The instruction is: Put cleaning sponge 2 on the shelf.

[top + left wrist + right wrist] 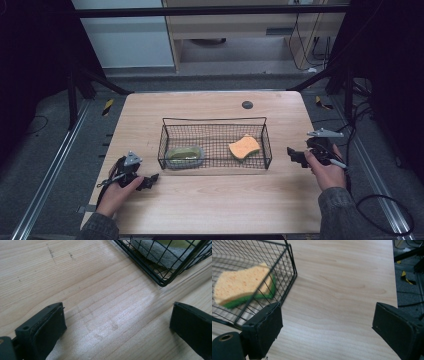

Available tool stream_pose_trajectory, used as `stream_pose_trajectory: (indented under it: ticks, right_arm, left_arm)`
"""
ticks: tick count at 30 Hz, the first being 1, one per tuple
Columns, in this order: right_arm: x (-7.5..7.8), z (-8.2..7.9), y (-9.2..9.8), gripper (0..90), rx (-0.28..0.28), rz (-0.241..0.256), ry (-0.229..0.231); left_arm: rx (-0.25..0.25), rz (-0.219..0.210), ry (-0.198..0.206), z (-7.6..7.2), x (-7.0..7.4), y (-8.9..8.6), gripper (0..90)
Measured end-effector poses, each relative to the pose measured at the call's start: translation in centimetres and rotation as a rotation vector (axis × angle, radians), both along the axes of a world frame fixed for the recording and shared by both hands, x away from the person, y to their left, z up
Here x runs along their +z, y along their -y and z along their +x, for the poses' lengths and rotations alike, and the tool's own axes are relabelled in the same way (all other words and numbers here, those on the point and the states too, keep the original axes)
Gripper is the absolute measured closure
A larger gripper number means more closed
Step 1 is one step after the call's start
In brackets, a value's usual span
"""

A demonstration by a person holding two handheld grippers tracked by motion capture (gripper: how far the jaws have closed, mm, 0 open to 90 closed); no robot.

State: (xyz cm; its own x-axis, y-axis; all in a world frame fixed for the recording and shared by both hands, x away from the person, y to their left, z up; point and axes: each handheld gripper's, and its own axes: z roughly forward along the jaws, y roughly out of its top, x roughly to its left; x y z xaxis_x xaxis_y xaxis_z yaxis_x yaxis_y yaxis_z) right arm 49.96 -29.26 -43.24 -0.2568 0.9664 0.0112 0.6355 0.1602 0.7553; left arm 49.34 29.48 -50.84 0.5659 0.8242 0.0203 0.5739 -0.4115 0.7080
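Sponges lie at opposite ends of the black wire mesh basket (215,142) in the middle of the pale wooden counter (215,205): an orange sponge with a green scouring underside (244,147) at its right end, and a yellow-green sponge on a grey scouring pad (184,156) at its left end. The left gripper (148,181) rests low on the counter near the basket's left front corner, its jaws spread wide with nothing between them. The right gripper (295,156) hovers just beside the basket's right wall, jaws likewise wide apart and empty. Both sponges sit below the rim, so a reach straight in from the side would likely knock a jaw into the wire wall and shove the light basket across the counter; each gripper probably needs to rise over the rim first
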Motion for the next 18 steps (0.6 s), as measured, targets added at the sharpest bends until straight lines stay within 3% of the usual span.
stream_pose_trajectory:
  ticks: [8,18]
  right_arm:
    - [-2.0,-0.3,1.1,10.9,-0.024,0.002,-0.043]
    - [-5.0,0.0,0.7,10.7,-0.041,-0.006,-0.092]
  left_arm:
    - [-0.002,0.000,0.000,0.0,0.0,0.0,0.0]
    - [-0.003,0.001,0.001,0.1,0.0,0.0,0.0]
